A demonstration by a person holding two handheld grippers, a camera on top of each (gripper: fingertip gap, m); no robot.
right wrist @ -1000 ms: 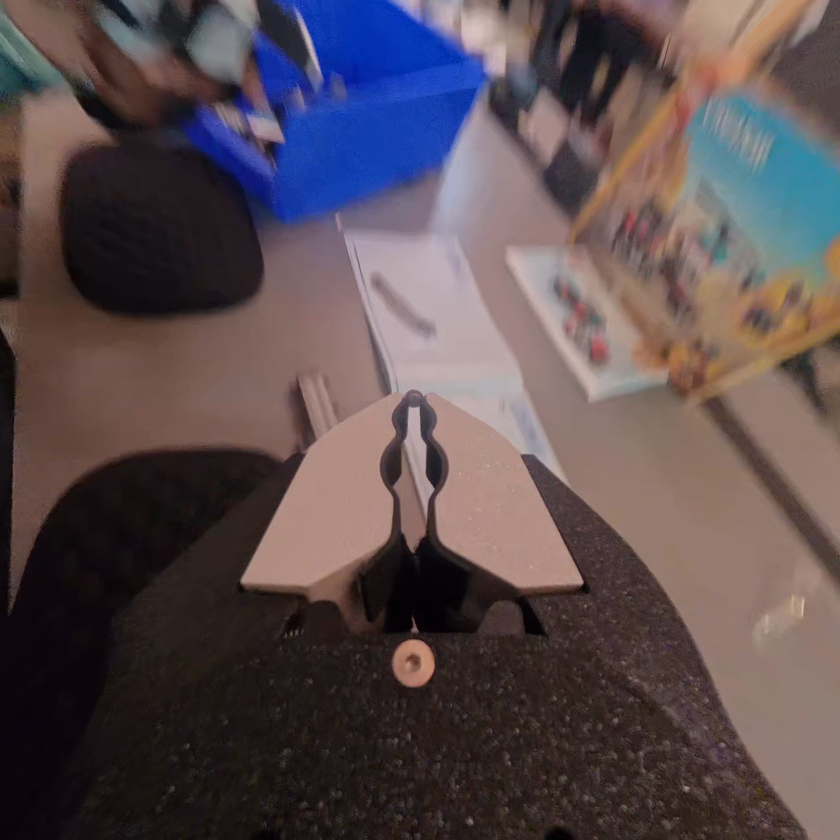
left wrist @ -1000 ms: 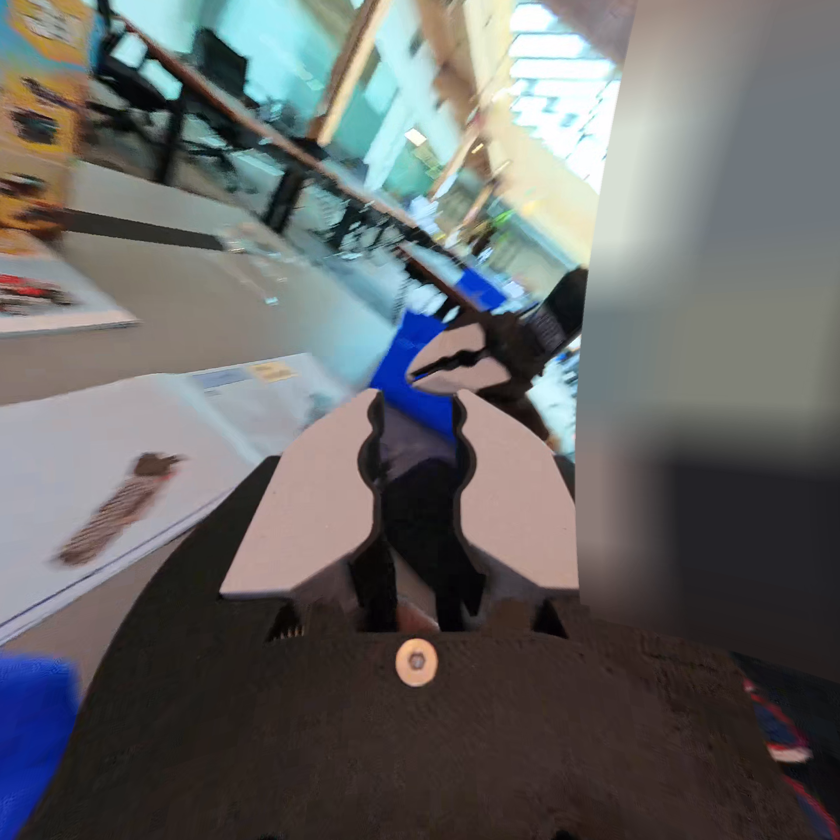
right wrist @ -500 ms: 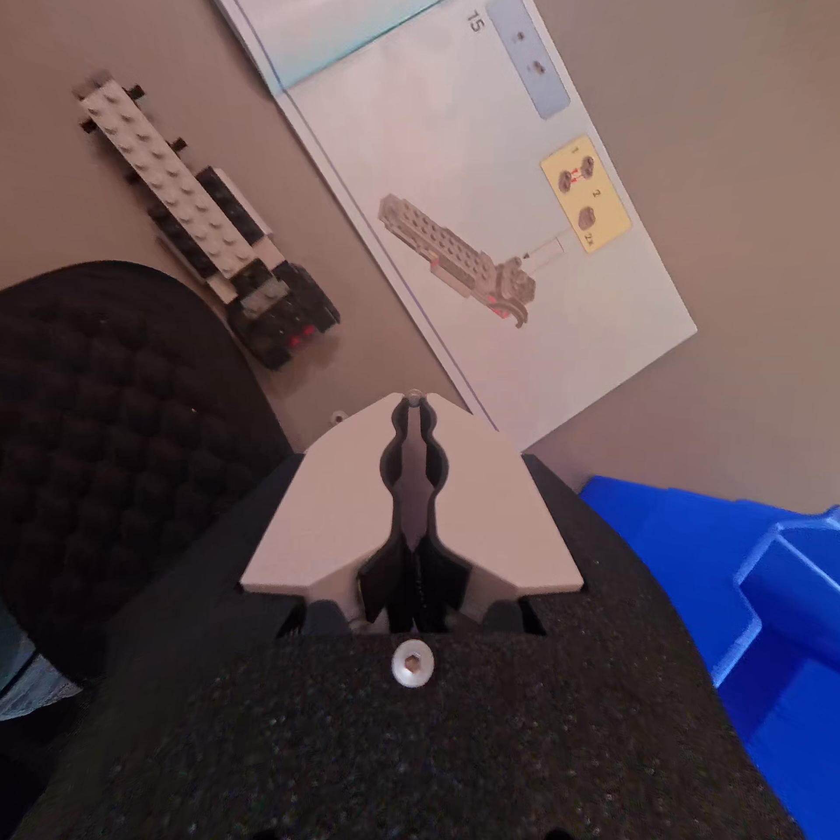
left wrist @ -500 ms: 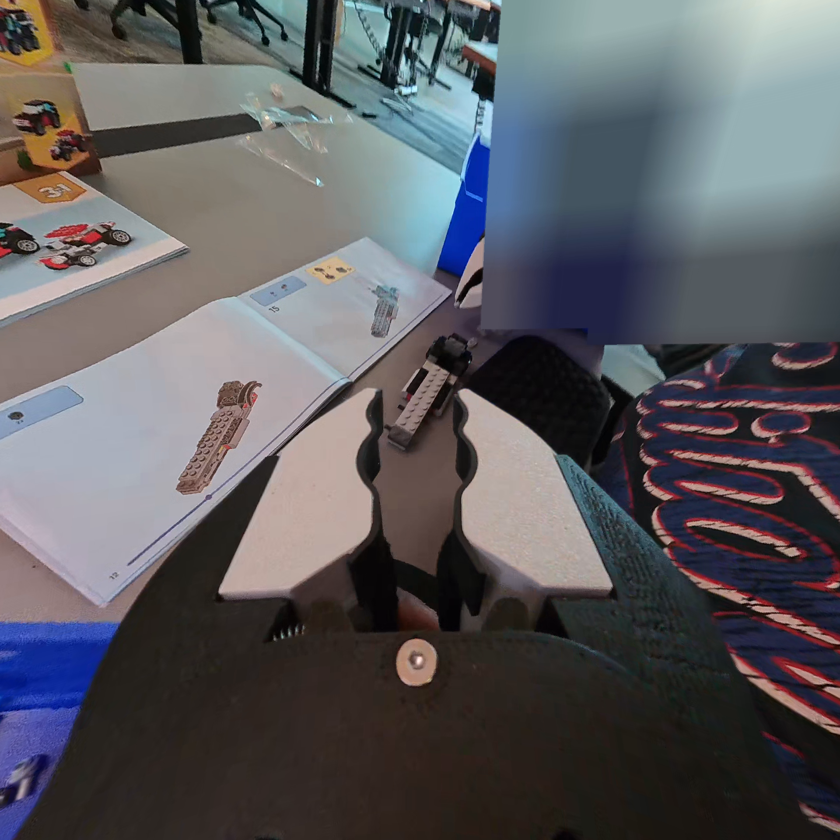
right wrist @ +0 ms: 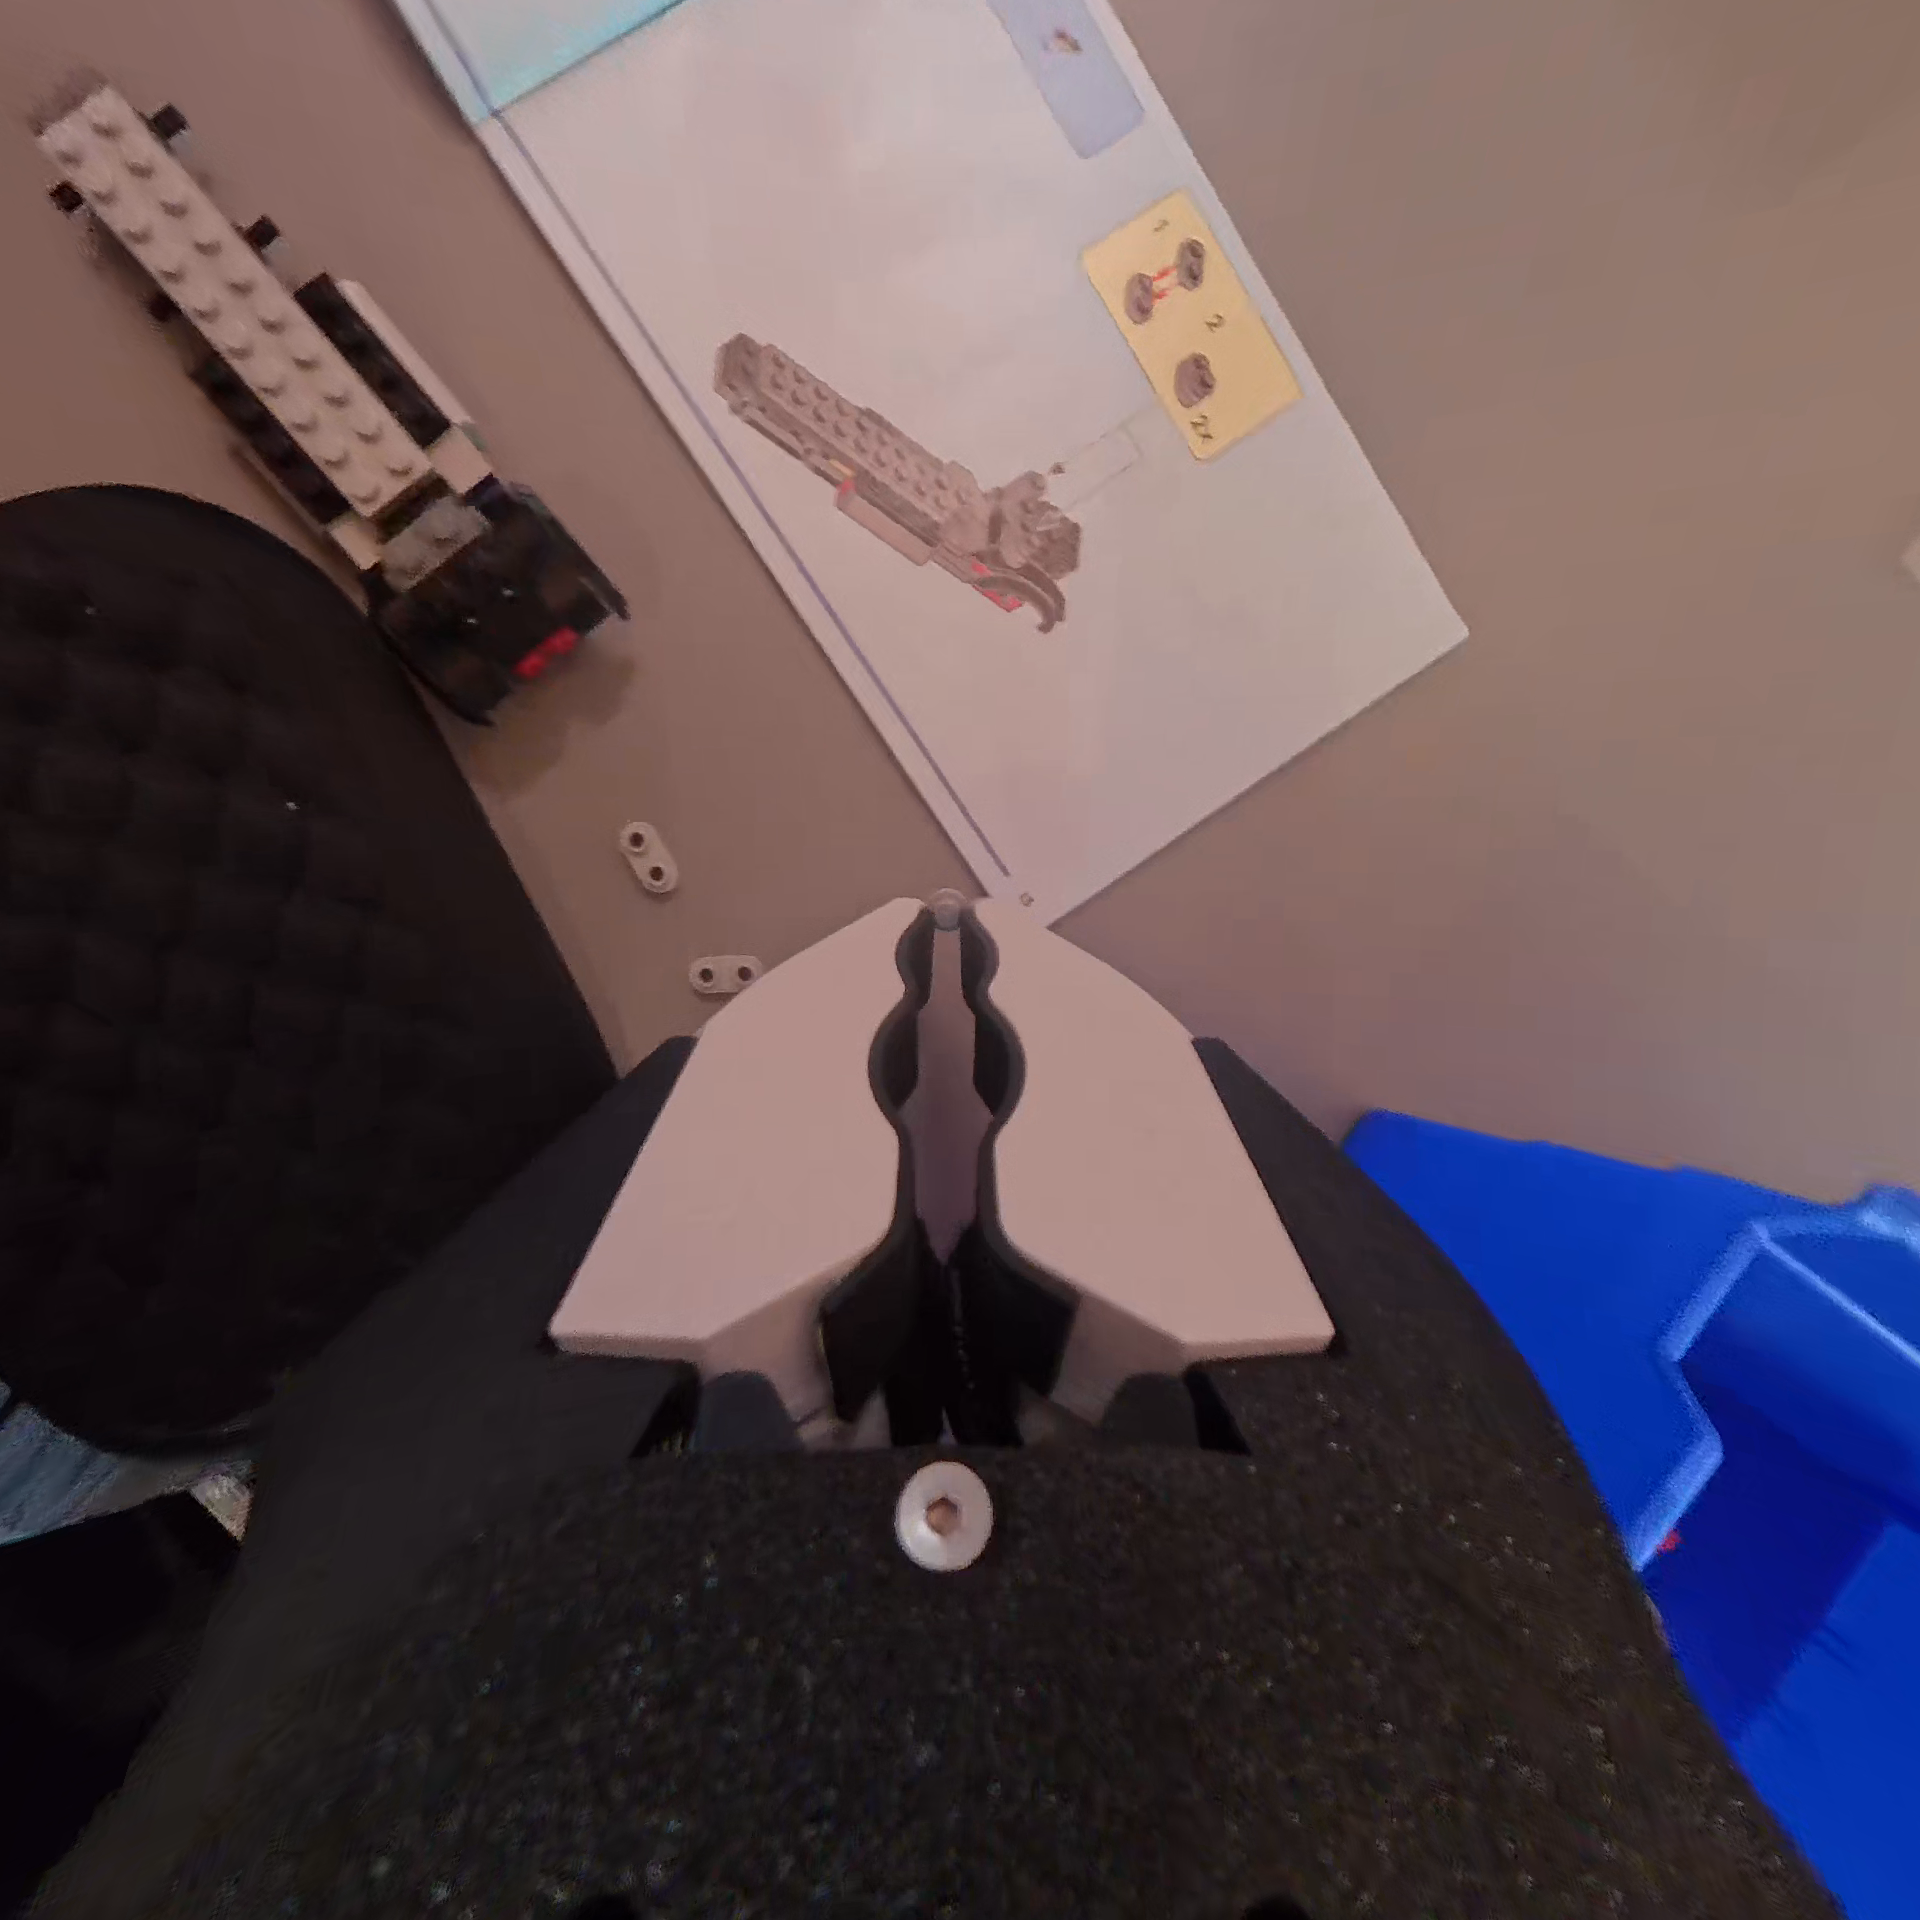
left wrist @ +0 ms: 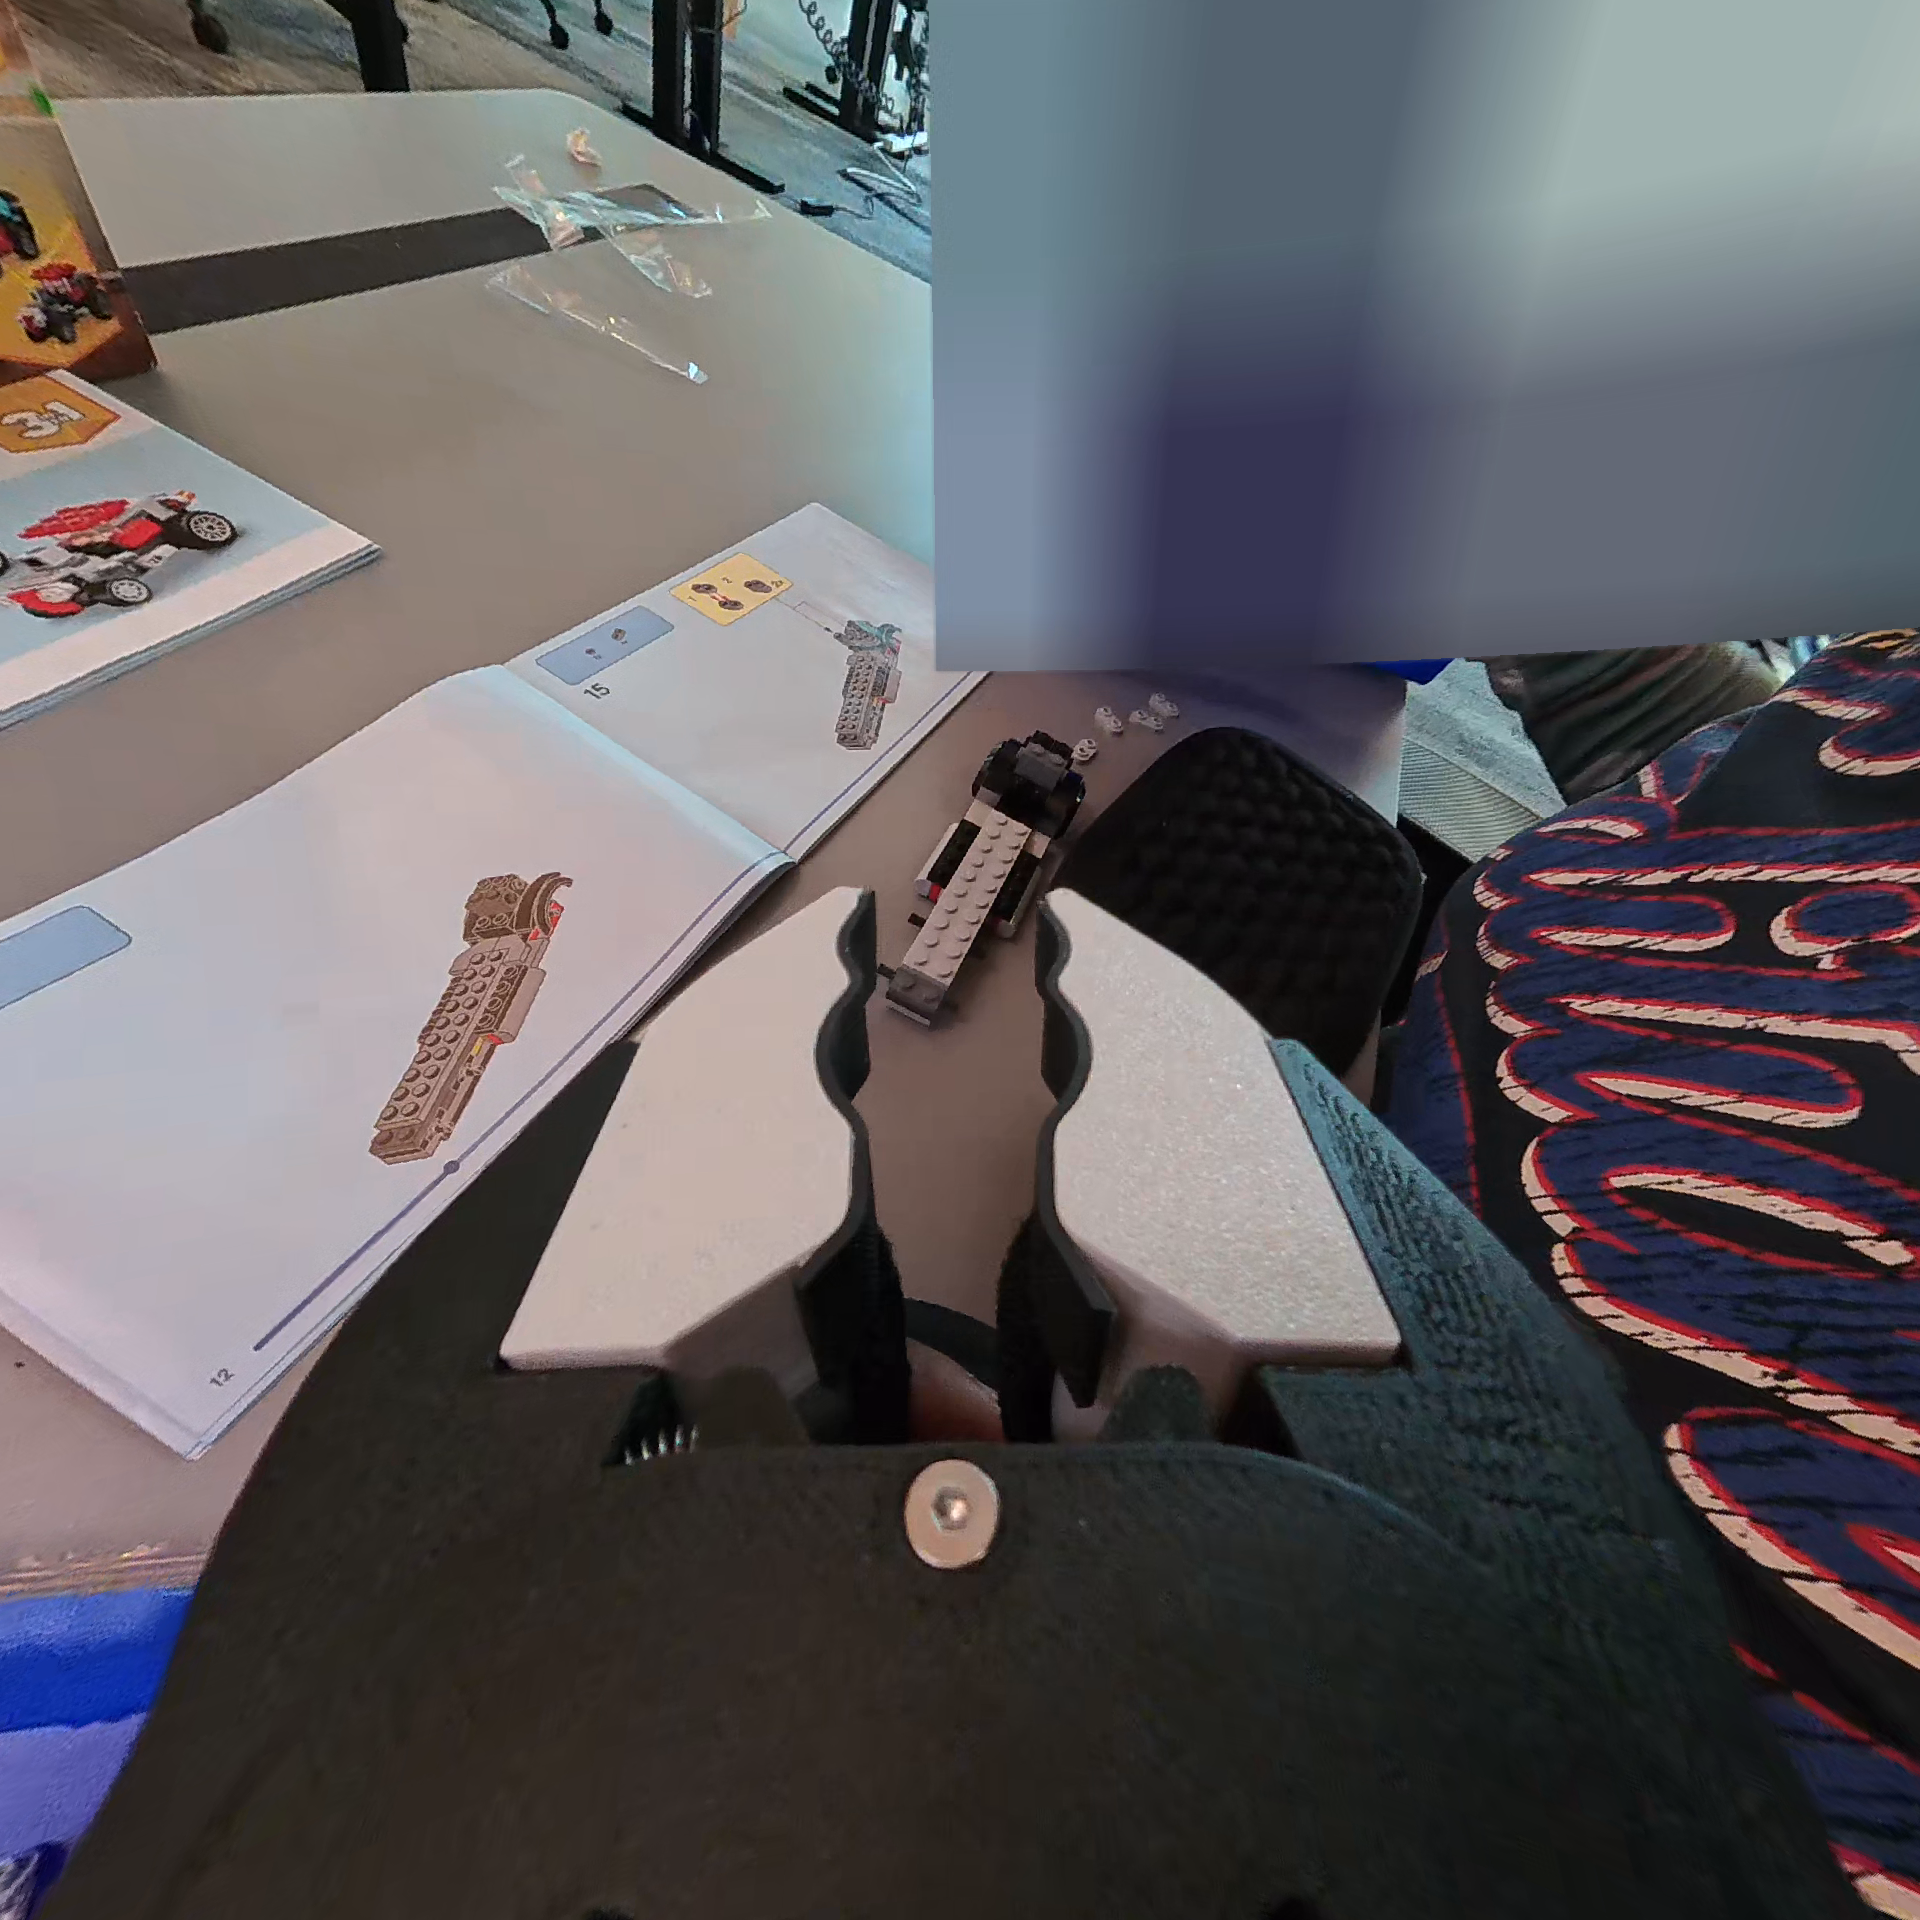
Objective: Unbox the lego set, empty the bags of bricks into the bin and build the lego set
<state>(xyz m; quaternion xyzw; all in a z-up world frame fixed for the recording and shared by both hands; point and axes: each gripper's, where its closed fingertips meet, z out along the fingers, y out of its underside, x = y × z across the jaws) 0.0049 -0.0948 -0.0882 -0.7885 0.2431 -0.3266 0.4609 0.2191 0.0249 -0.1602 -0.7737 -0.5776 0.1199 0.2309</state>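
The partly built grey, white and black lego build (left wrist: 982, 883) lies on the table beside the open instruction booklet (left wrist: 416, 935). My left gripper (left wrist: 951, 920) is open and empty, its fingertips just short of the build's near end. My right gripper (right wrist: 948, 920) is shut on a small grey round piece (right wrist: 948, 910) at its tips, above the table by the booklet's corner (right wrist: 987, 416). The build (right wrist: 291, 384) lies to its upper left. Two small light grey pieces (right wrist: 649, 854) lie on the table near its tips.
The blue bin (right wrist: 1662, 1351) stands right of the right gripper. A second booklet (left wrist: 104, 540), the lego box (left wrist: 42, 260) and empty clear bags (left wrist: 603, 249) lie farther off. Loose small pieces (left wrist: 1132, 717) lie behind the build. A person's patterned clothing (left wrist: 1662, 1143) fills the right. My hands' fingertips stand some 25 cm from each other.
Both grippers swung down from blurred, raised views to the table. The left now points at the build. The right has stayed shut and moved closer to the booklet's corner.
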